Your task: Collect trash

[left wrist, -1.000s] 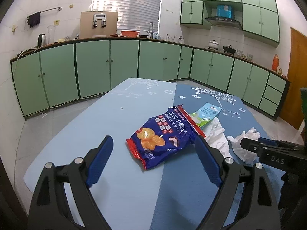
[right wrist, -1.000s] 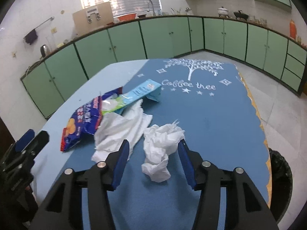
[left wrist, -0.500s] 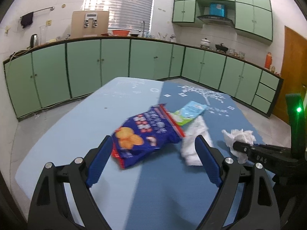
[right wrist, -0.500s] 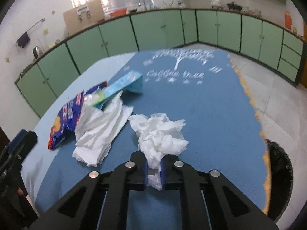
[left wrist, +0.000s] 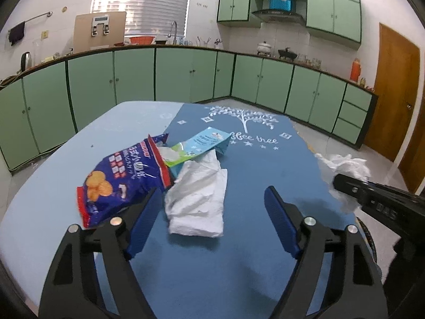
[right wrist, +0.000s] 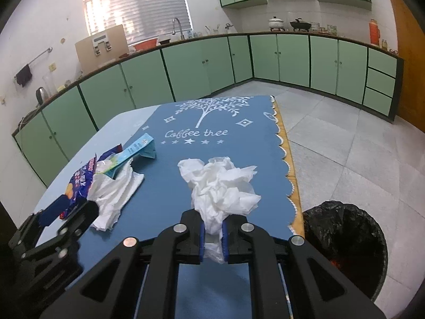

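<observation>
My right gripper [right wrist: 213,228] is shut on a crumpled white tissue [right wrist: 220,183] and holds it above the blue tablecloth [right wrist: 212,133], near the table's right edge. The tissue also shows in the left wrist view [left wrist: 345,170]. My left gripper [left wrist: 209,220] is open and empty, just short of a flat white tissue [left wrist: 199,194]. A blue snack bag [left wrist: 119,180] and a light blue carton [left wrist: 202,143] lie beside that tissue. A bin with a black bag [right wrist: 348,239] stands on the floor to the right of the table.
Green kitchen cabinets [left wrist: 186,74] run along the far walls behind the table. The cloth's scalloped yellow edge [right wrist: 289,164] marks the table's right side. Grey tiled floor [right wrist: 358,146] lies beyond it, and a wooden door [left wrist: 393,101] is at the right.
My right gripper closed on the crumpled tissue and lifted it toward the table's right edge. My left gripper moved right, from the snack bag toward the flat tissue, still open.
</observation>
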A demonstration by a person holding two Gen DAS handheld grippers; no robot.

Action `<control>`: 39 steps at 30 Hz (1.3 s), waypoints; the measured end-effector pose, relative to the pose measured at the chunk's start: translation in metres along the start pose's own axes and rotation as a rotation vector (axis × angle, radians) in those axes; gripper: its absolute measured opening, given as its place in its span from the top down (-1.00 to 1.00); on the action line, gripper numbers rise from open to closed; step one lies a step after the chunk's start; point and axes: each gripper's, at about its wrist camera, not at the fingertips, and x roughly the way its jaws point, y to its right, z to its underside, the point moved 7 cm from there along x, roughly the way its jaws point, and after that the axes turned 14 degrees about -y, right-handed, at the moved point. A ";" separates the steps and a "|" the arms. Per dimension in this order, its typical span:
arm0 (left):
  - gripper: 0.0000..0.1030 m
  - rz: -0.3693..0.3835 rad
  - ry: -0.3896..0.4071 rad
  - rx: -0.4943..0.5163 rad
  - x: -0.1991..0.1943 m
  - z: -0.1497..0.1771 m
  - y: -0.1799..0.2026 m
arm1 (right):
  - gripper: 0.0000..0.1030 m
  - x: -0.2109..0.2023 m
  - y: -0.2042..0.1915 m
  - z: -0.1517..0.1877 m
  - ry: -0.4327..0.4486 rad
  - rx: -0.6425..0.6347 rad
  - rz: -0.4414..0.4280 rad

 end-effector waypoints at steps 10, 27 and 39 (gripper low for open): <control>0.25 0.001 -0.147 -0.029 0.034 0.002 -0.001 | 0.81 0.007 0.006 0.007 -0.011 0.011 -0.013; 1.00 0.023 -0.023 -0.032 0.006 0.002 0.000 | 0.81 -0.003 0.004 0.008 0.030 0.005 -0.022; -0.16 -0.001 -0.099 -0.028 0.019 0.001 -0.002 | 0.81 -0.004 0.002 0.008 0.030 -0.005 -0.037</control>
